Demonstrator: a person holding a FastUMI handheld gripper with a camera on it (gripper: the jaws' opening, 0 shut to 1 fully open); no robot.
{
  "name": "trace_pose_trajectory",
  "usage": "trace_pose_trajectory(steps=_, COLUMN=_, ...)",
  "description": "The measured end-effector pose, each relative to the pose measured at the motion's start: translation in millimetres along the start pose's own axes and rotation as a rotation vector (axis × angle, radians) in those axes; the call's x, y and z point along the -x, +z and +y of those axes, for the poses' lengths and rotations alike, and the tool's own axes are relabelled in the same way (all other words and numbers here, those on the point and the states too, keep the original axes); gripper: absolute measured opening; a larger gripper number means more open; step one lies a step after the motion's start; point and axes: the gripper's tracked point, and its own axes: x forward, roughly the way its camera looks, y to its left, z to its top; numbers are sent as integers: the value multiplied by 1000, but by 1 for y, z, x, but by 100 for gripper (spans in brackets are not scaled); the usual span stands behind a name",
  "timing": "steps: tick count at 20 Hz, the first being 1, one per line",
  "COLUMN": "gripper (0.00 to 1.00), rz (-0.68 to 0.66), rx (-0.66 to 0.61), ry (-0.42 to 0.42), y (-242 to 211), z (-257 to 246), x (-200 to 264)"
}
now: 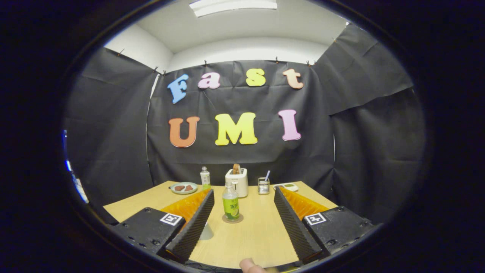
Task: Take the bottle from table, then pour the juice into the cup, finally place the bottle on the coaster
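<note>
**Bottle stands on the coaster, gripper wide open behind it**

The hand-held gripper (242, 197) has its two fingers spread far apart, and nothing is between the pads. The ribbed black pads angle outward, with orange backing behind each one and a square black-and-white marker on each black finger block.

The bottle (230, 203) stands upright on the table (257, 235), ahead of the fingers and nearer the left one, touching neither. It is clear, capped, with a green label around its lower half. Its base sits on the coaster (232, 218), a small round disc whose edge shows all around the bottle's foot.

The cup (206, 232) is a pale shape just beside the left finger's inner edge, mostly hidden behind that finger; whether it holds any juice cannot be told.

Beyond the bottle, toward the far edge of the table:
- a white toaster (237, 182) with something brown sticking out of its top, just behind the bottle
- a second bottle (205, 178), clear with a white cap, left of the toaster
- a pale green plate (183, 188) with brown pieces on it, left of that second bottle
- a small wire holder (263, 185) with a thin stick standing in it, right of the toaster
- a flat white and green item (286, 186) at the far right corner, too small to identify

A fingertip (250, 265) shows at the near edge of the table, between the two finger blocks
</note>
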Motion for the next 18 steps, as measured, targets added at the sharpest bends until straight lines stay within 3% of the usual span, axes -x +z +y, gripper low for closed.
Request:
trace_pose_trajectory(steps=5, gripper=100, rz=58, rx=-95, ry=-115, y=-28, z=-39, x=18)
trace_pose_trajectory(steps=10, gripper=100, rz=47, rx=-149, ry=-42, y=-29, z=-45, x=25)
trace_pose_trajectory(steps=18, gripper=100, rz=38, rx=-36, ry=-23, y=-32, z=-38, x=34)
